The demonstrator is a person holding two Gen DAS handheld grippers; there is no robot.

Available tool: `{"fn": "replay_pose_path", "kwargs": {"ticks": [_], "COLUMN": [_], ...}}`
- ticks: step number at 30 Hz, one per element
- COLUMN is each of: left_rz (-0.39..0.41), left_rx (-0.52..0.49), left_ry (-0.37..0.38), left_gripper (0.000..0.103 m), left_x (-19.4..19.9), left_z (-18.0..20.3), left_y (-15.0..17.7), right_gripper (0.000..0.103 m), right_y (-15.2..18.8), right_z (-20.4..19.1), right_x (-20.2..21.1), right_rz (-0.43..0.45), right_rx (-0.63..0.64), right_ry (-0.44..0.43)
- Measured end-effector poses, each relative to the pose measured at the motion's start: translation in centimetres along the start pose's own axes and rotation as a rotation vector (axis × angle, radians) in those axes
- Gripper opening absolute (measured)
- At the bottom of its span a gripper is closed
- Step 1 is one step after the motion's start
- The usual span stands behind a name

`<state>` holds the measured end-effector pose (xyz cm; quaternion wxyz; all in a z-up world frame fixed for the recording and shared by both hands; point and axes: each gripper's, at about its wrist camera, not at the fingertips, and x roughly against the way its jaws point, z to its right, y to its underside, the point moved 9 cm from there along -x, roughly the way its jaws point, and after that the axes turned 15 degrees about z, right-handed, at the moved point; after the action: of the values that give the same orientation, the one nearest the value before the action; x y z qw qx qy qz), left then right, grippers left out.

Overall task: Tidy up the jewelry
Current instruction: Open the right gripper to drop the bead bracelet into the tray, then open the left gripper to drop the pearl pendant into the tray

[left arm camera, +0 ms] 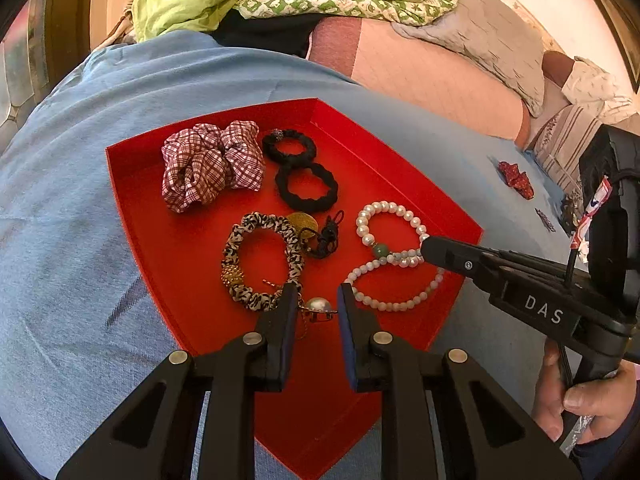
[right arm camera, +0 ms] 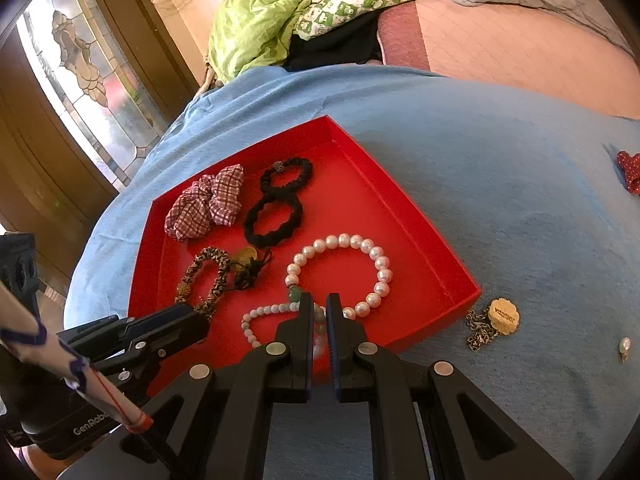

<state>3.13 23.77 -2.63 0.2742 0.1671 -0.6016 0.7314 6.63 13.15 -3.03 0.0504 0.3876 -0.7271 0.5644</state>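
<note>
Red tray (left arm camera: 400, 184): its near corner runs out of the left wrist view behind the left tongs (left arm camera: 318, 304).
Pearl earring (left arm camera: 319, 306): chain partly covered by a finger of the left tongs.
Small-bead bracelet (right arm camera: 260, 314): near loop hidden under the right tongs (right arm camera: 320, 304).
Red dotted bow (right arm camera: 630, 176): cut off by the right wrist view's edge.
Biscuit charm (right arm camera: 503, 316): lettering too small to read.
Hand (left arm camera: 576, 404): only fingers show.
</note>
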Motion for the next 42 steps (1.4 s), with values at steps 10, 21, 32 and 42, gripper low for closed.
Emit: {"fn": "replay_pose_path", "kwargs": {"ticks": [10,21,32,42], "left_rz": [-0.012,-0.015,-0.010,-0.001], "left_rx": [-0.014,-0.022,-0.047,-0.079], "left_ry": [0.006,-0.001,-0.011,-0.022], "left_gripper": [0.019,0.027,0.040,0.050], "left_x": [0.3,0.4,0.8,1.0], "left_z": [0.4,0.6,1.1,1.8], "left_y": [0.4,0.5,0.9,1.2], "right_gripper": [0.007,0.008,0.013,0.015], "right_y": [0.2,0.3,0.0,-0.8], "right_z": [0.0,0.1,0.4,1.1], "right_x": [0.1,0.4,1.5,3.1], "right_rz": [-0.006,-0.005,0.007,0.032], "right_rx": [0.000,-0.002,-0.004,-0.013], "right_ry": [-0.005,-0.002,0.004,0.009]}}
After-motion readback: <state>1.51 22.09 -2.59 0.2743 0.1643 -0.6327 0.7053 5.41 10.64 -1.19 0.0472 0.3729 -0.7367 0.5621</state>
